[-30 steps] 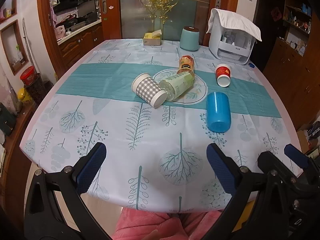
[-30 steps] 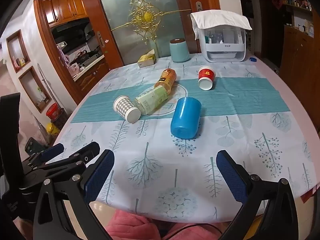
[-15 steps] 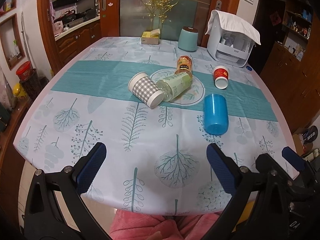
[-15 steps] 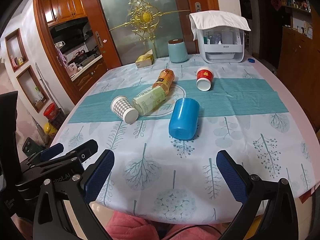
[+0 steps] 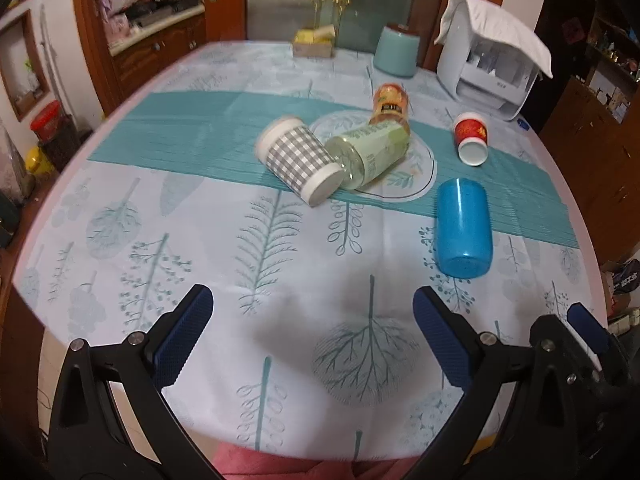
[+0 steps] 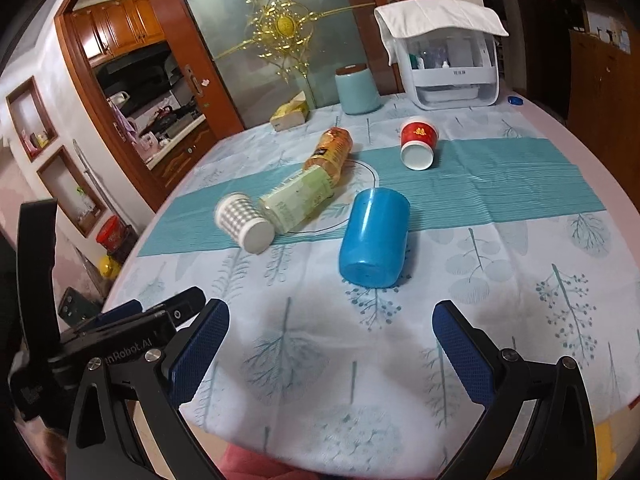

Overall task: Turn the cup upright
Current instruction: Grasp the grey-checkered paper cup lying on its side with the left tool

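A blue plastic cup [image 5: 463, 230] lies on its side on the tablecloth, its closed base toward me; it also shows in the right wrist view [image 6: 374, 237]. A grey checked paper cup [image 5: 299, 159] [image 6: 245, 221] and a red paper cup [image 5: 471, 138] [image 6: 418, 142] also lie on their sides. My left gripper [image 5: 312, 334] is open and empty above the near table edge. My right gripper [image 6: 329, 340] is open and empty, a short way in front of the blue cup's base.
A green-labelled jar [image 5: 370, 153] and an orange bottle [image 5: 390, 105] lie beside the checked cup. At the back stand a teal canister [image 5: 396, 50], a tissue box [image 5: 314, 41] and a white appliance under a cloth [image 5: 490, 54]. The other gripper [image 6: 120, 332] shows at left in the right wrist view.
Both grippers have moved forward over the table, so the cups look nearer and larger. The left view has tilted a little. Nothing on the table has moved.
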